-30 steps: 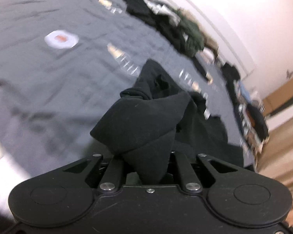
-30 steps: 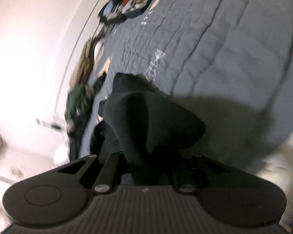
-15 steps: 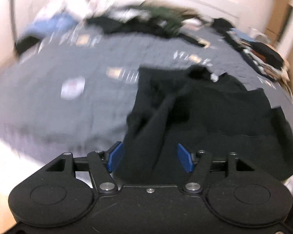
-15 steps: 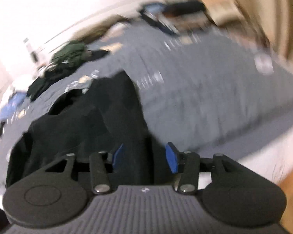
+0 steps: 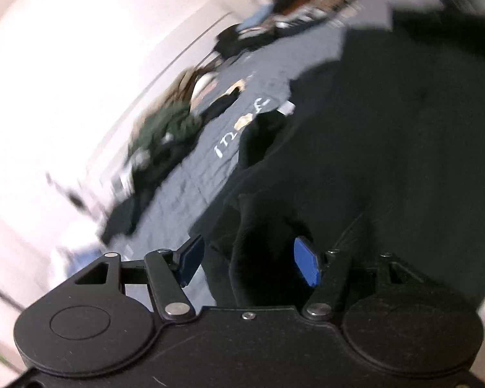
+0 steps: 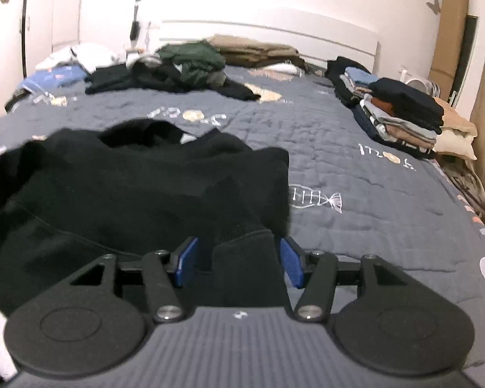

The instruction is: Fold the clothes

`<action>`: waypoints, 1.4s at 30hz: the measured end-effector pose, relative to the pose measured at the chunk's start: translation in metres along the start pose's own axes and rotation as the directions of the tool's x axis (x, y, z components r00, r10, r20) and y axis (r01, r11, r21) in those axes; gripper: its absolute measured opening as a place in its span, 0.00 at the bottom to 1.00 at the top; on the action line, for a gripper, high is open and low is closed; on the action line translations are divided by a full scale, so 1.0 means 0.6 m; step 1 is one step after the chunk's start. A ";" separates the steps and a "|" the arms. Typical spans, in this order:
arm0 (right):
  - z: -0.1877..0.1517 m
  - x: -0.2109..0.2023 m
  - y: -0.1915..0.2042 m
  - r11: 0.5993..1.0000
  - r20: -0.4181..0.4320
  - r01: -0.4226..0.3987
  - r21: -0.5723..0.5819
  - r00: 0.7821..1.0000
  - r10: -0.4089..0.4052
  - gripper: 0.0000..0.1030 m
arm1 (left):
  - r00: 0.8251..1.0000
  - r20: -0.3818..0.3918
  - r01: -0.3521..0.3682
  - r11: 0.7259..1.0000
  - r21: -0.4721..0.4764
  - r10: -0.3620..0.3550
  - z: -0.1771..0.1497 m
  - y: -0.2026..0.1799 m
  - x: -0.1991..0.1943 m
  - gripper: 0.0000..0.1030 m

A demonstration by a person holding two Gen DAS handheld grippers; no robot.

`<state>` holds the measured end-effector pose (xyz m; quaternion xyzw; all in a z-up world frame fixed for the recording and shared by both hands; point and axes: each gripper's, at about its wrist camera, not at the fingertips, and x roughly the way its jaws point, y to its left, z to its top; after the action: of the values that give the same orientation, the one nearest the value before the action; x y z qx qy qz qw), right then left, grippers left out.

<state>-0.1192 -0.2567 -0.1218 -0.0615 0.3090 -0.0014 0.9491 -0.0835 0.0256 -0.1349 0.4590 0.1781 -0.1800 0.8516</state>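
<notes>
Black sweater [image 6: 139, 187] is spread at the bed's [image 6: 355, 174] near edge; its fabric lies loose between the parted left gripper [image 5: 249, 260] fingers and the opening right gripper [image 6: 237, 260] fingers.

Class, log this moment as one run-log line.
step: releasing | left gripper: open | right gripper: opening | black sweater: between jaws

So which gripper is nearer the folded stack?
Right. The right gripper sits at the sweater's edge facing the stack; the left gripper is farther off.

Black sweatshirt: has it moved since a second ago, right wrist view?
Yes. The black sweatshirt, earlier bunched up in the shut right gripper, now lies spread flat on the grey quilt, its cuff loose between the opening jaws.
</notes>
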 end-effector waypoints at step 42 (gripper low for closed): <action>0.011 0.112 -0.098 0.950 -0.011 -0.109 0.291 0.993 0.118 0.33 | 0.988 0.025 0.135 0.776 -0.616 -0.153 -0.110 0.139 0.099 0.27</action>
<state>-0.0588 -0.3171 -0.1491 0.0963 0.3218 0.0069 0.9419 -0.0013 0.1156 -0.1369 0.1436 0.2730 -0.1705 0.9358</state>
